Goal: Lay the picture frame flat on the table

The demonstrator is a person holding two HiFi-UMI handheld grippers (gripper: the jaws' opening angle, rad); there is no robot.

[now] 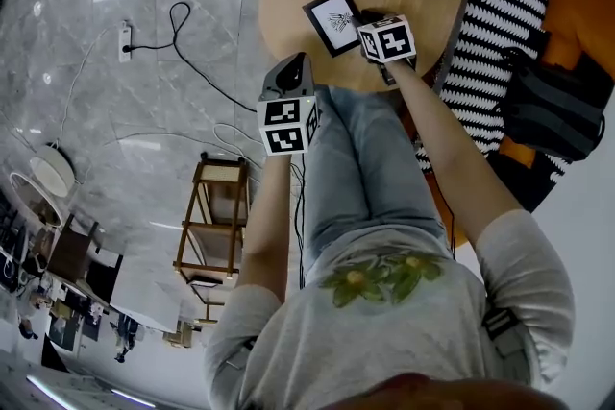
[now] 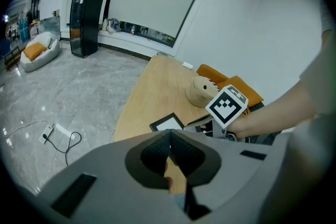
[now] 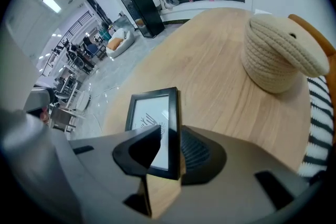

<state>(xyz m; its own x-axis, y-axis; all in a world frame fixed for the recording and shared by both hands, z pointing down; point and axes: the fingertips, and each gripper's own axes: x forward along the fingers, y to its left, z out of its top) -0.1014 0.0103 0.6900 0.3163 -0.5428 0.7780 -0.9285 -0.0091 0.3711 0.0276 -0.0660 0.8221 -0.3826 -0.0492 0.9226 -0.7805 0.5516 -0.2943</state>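
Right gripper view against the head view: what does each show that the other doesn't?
Right gripper view only: the right gripper's jaws closed on the picture frame's edge. Head view only: the left gripper near the table's edge, and a wooden shelf on the floor. Both: the picture frame, the wooden table and the rope basket.

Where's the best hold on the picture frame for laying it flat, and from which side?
Take the thin black side rail near its lower corner, from the near edge of the table: one jaw on the glass face, one behind. The picture frame stands tilted and is slim there, so the right gripper spans it and could tip it down. It looks clamped there now.
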